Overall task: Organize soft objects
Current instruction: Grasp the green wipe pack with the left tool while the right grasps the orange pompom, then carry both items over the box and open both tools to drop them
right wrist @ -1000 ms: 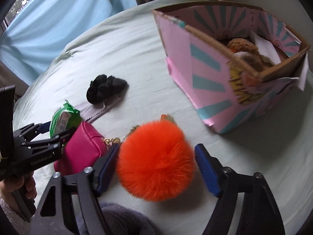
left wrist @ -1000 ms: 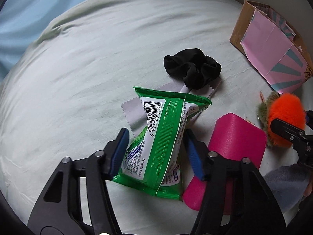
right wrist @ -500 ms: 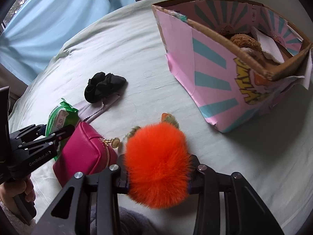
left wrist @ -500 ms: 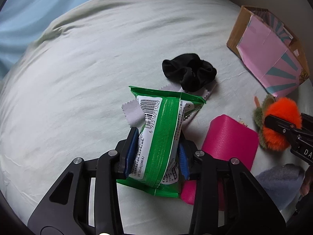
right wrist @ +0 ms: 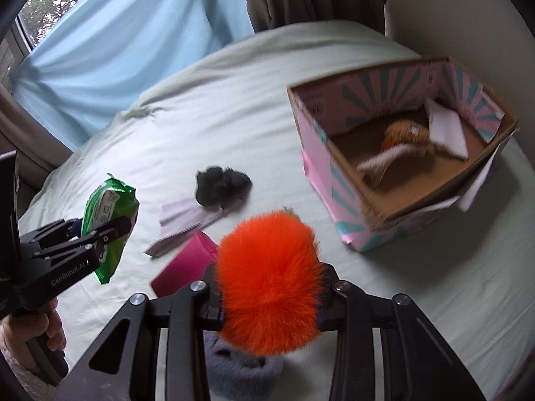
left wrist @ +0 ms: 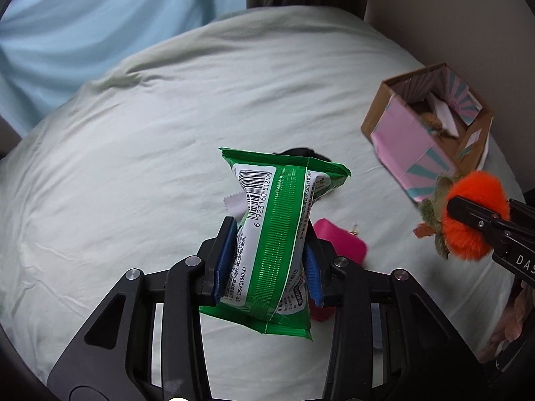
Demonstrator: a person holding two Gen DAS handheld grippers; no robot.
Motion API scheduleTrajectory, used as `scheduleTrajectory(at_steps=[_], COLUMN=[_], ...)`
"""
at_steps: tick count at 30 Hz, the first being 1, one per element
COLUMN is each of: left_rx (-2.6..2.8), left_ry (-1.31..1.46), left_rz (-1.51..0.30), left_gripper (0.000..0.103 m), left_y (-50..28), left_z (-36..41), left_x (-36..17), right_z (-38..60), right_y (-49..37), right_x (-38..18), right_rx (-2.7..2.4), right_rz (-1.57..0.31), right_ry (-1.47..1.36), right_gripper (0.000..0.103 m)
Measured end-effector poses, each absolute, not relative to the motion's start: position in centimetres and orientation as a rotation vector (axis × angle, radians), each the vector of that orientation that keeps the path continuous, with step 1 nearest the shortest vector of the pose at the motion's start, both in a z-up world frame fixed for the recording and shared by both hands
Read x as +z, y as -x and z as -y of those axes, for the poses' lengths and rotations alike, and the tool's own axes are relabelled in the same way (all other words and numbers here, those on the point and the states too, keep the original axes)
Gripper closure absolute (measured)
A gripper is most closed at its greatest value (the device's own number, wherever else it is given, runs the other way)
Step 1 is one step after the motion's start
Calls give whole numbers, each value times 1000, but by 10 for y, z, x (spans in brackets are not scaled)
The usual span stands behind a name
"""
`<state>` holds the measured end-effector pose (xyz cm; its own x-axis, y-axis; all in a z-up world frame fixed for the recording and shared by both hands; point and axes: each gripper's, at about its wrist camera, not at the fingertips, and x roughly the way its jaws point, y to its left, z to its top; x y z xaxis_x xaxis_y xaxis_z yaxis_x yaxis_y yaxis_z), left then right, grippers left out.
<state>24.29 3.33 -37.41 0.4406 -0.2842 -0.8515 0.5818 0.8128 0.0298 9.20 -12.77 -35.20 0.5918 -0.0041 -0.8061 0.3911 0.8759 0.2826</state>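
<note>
- Carrying two items at once: left gripper (left wrist: pixel 267 260) has its jaws closed on a green plastic wipes packet with a white barcode label (left wrist: pixel 274 230); right gripper (right wrist: pixel 269 304) has its jaws closed on a fluffy orange pom-pom toy (right wrist: pixel 269 280).
- Landmark: open pink-and-teal cardboard box (right wrist: pixel 321 163) on the pale green bed sheet (left wrist: pixel 133 167), a tan plush and white paper already in it.
- Both loads hang clear of the sheet, short of the box on its near side; the packet is farther from it than the pom-pom. Likely held high so as to clear the box wall before dropping in.
- Packet is pinched across its narrow waist, probably because it crushes there easily. Long axis runs straight out along the fingers; its crimped far end points away from the gripper, tilted slightly toward the box.
- Pom-pom squeezed at mid-body, roundish, no clear axis; its green-brown tail trails toward the box.
- Left on the sheet, away from the box: black fabric scrunchie (right wrist: pixel 222 183), lilac zigzag-edged cloth (right wrist: pixel 187 225), magenta zip pouch (right wrist: pixel 182 267), grey knitted item (right wrist: pixel 240 367).
</note>
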Motion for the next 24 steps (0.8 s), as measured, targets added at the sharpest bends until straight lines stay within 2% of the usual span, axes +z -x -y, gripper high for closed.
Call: scheduleTrajectory(at_steps=[12, 17, 24], left_rx=[-449, -414, -403], left_ry=[-213, -140, -77], left_rz=[-925, -917, -914], left_gripper=[69, 69, 69], left_y=[-195, -178, -157], left_z=[-2, 32, 103], left_x=[-256, -226, -206], right_z=[172, 213, 277], right_y=[-64, -54, -47], right_x=[-229, -193, -169], right_rx=[-171, -135, -103], right_rz=[-819, -803, -812], right_ry=[-405, -392, -338], right_gripper=[70, 70, 70])
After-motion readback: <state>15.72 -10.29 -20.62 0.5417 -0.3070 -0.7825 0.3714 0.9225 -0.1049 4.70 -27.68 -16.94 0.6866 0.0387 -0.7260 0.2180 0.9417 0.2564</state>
